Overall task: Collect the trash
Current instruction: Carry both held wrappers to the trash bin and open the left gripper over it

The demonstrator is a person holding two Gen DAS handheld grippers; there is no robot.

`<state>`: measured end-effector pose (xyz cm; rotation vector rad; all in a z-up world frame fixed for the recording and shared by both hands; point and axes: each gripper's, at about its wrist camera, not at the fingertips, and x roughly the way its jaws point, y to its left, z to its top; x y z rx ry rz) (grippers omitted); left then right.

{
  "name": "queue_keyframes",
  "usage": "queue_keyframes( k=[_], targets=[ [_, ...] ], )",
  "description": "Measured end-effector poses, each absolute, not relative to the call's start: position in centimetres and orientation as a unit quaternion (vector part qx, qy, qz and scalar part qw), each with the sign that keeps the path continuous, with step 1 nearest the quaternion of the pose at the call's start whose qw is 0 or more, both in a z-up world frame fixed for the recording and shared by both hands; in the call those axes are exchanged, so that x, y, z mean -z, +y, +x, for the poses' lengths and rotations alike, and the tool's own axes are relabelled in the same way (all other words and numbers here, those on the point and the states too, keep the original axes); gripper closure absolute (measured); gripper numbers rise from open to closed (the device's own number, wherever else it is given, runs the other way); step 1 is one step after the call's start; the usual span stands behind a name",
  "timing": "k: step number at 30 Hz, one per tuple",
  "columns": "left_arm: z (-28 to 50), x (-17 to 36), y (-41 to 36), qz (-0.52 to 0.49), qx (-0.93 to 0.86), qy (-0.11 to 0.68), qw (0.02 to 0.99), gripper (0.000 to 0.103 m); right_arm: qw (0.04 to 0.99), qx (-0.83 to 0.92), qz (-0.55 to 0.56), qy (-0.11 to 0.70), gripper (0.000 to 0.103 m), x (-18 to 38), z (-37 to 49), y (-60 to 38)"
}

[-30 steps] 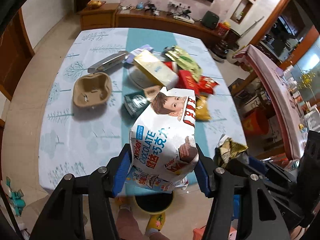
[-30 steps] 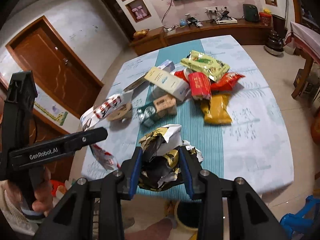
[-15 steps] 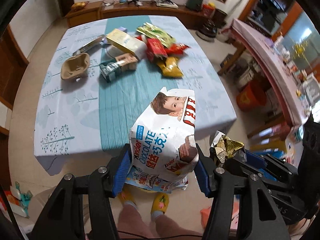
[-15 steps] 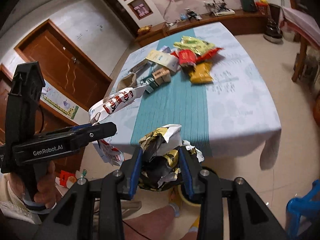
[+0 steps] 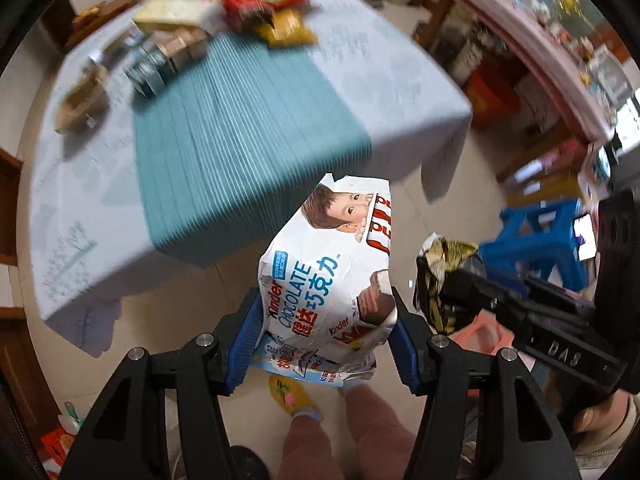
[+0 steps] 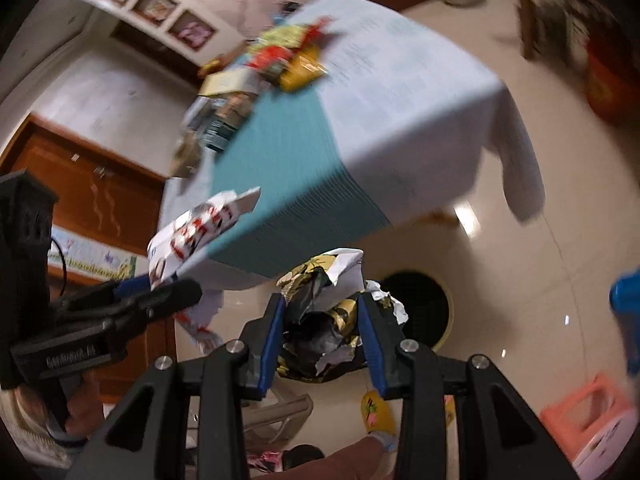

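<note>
Both grippers swing back off the table (image 6: 400,92) as we carry trash toward the bin (image 6: 420,308), just beyond the right gripper (image 6: 322,338) pinching foil (image 6: 324,320), while the left gripper (image 5: 320,332) clamps the Kinder bag (image 5: 332,272).

Two grippers – left gripper (image 5: 326,320), right gripper (image 6: 323,344) – each gripping one wrapper: Kinder bag (image 5: 332,272), crumpled foil wrapper (image 6: 326,320); one bin (image 6: 416,312) showing.

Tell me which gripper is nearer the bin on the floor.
Right. The right gripper holds its crumpled wrapper just beside the bin; the left gripper, holding the Kinder bag, is farther left.
</note>
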<state>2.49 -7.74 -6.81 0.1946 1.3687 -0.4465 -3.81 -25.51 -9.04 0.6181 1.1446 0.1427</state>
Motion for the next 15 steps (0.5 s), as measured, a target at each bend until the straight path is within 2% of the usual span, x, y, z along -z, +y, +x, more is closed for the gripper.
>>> queue_keyframes(
  k=[15],
  targets=[
    [2.3, 24.7, -8.4, 0.137, 0.237, 0.659, 0.701, 0.046, 0.753, 0.058, 0.352, 0.553, 0.066, 24.7, -7.3, -24.1]
  ],
)
